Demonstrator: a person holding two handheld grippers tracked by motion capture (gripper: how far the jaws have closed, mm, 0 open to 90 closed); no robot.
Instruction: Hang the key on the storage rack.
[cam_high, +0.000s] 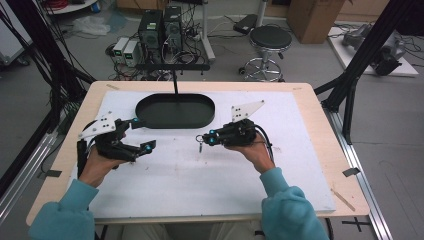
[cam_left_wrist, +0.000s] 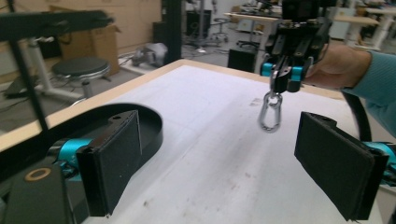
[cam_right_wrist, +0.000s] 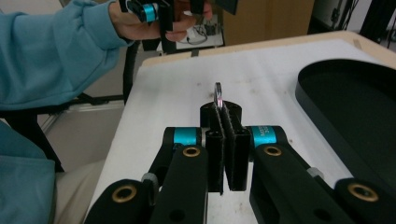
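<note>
Carabiner hangs lifted off the table, pinched in the right gripper, not yet in the tray; left gripper gapes empty.

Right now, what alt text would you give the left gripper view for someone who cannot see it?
A silver snap hook dangles from the shut right tongs, held in a hand above a white table mat. In front, the left tongs stand open with nothing between them, and a black oval tray lies at the left.
</note>
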